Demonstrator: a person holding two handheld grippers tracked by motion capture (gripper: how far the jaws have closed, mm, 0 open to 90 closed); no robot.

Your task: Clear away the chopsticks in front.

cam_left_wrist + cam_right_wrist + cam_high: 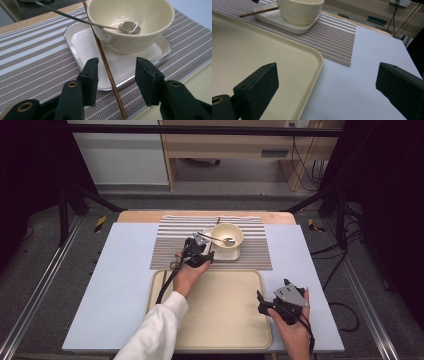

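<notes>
Left gripper (116, 83) jaws apart astride chopstick (106, 65), right gripper (327, 95) jaws wide.

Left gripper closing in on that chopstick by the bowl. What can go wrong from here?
1. The chopstick leans on the plate rim between the left gripper jaws, not yet touched; it may roll aside as they close.
2. It runs against the bowl; lifting could nudge the bowl.
3. The spoon rests loose in the bowl and might tip out.

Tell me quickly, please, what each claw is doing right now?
Left claw: open, straddling the chopstick, not pressing it.
Right claw: open, holding nothing, beside the tray.
</notes>
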